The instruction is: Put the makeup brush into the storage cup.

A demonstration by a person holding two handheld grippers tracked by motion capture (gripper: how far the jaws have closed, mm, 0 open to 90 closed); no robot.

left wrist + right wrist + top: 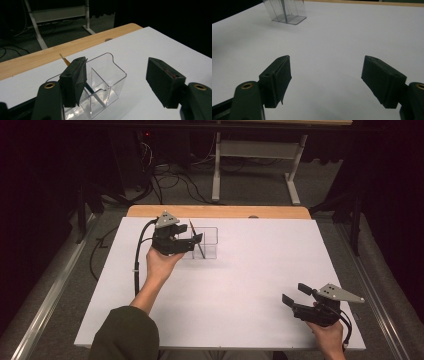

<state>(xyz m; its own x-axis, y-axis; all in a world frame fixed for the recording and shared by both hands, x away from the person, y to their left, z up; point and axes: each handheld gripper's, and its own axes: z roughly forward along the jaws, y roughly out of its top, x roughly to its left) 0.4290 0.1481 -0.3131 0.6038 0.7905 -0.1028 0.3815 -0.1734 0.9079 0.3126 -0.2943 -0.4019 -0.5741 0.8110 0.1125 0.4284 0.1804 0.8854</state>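
Note:
A clear plastic box [209, 242] with several compartments stands at the back left of the white table [240, 285]. A pencil [192, 228] leans in its left compartment, tip down. My left gripper [196, 243] is open at the box's left side; the pencil passes close by its jaws, with nothing gripped. In the left gripper view the gripper [116, 62] is open over the box [107, 75], and the pencil [64, 59] rises behind the left jaw. My right gripper [295, 293] rests open near the front right of the table, with nothing between its fingers [278, 75].
A wooden strip [215, 211] borders the table's far edge. Beyond it stand a white metal frame [255, 155] and loose cables on the floor. In the right gripper view the box [285, 11] stands far off at the top left.

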